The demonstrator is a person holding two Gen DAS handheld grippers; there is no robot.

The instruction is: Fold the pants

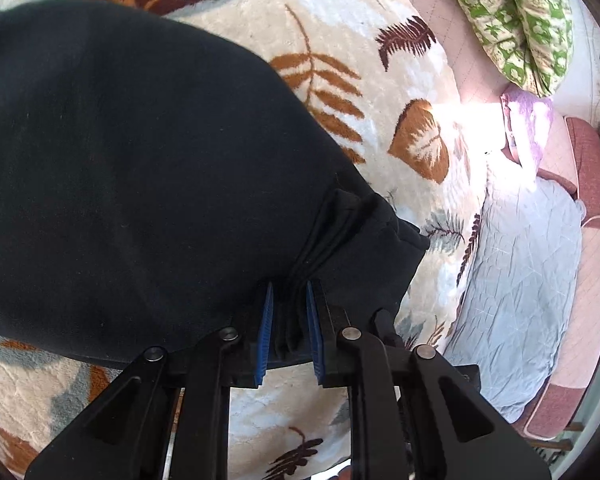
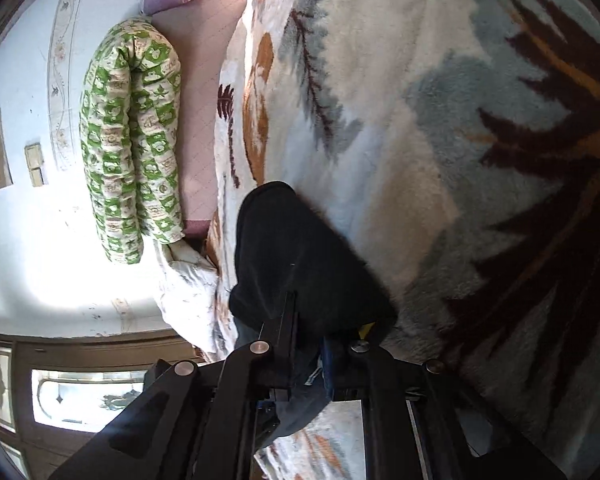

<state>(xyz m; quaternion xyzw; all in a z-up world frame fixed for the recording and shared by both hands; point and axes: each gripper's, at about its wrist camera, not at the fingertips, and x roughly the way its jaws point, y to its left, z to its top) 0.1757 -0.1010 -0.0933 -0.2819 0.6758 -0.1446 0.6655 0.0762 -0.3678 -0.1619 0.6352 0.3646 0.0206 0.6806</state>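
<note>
Pants (image 1: 140, 152): black, matte, soft knit cloth; a broad smooth mass fills the left of the left wrist view, narrowing rightward to a bunched, pleated edge; they lie on the blanket, on the bed.
Left gripper (image 1: 290, 320): black linkage arms with round metal pins; blue ribbed pads closed tight on the gathered folds of the pants' edge.
Blanket (image 1: 380, 80): cream plush pile, printed with rust, brown and grey-blue leaves and ferns; slightly rumpled.
Bolster (image 1: 512, 20): long, padded, doubled over; green-and-cream patchwork print; lies on a pink quilted sheet (image 1: 432, 0) past the blanket's edge.
Pillow (image 1: 516, 280): pale blue, creased cotton; at the right.
Pants, right wrist view (image 2: 300, 252): a dark rounded hump rising from the jaws.
Right gripper (image 2: 308, 364): black frame; fingers closed on the black cloth.
</note>
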